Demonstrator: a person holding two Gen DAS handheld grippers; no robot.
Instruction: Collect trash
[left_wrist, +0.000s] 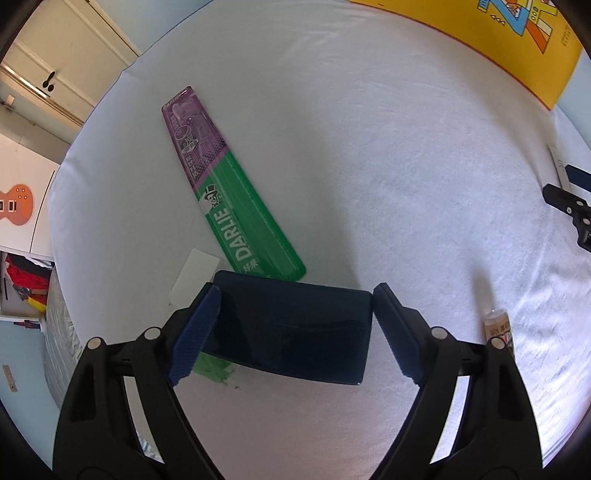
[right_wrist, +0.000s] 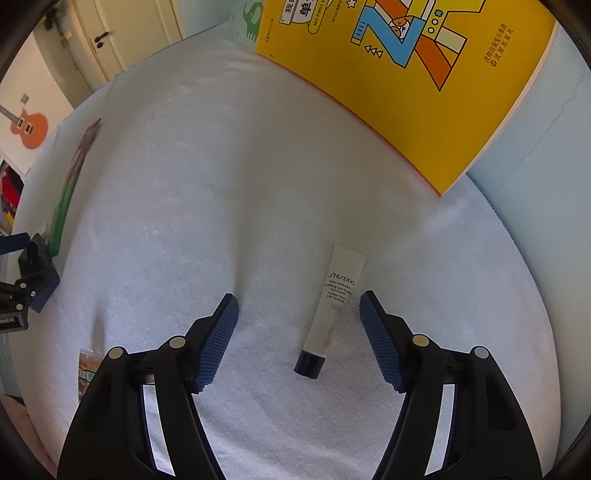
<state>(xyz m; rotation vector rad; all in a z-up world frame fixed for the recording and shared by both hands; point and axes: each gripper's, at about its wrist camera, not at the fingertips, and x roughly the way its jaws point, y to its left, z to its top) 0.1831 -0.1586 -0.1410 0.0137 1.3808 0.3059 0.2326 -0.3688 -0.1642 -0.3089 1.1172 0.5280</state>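
Crowding the left claw (left_wrist: 293, 325), clamped on a dark box (left_wrist: 291, 328): toothbrush pack (left_wrist: 229, 192); right claw (right_wrist: 299, 339) apart around cream tube (right_wrist: 330, 310).

white-sheeted bed (left_wrist: 369, 166) carries: green/purple Darlie toothbrush pack (left_wrist: 229, 192), dark box (left_wrist: 291, 328), small white card (left_wrist: 194, 275) beside it, Shiseido cream tube (right_wrist: 332, 306), yellow book (right_wrist: 406, 81) at far edge

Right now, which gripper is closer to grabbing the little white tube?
The right gripper. The white tube lies on the white cloth between its open fingers, nearer one pad. The left gripper sits around a dark box.
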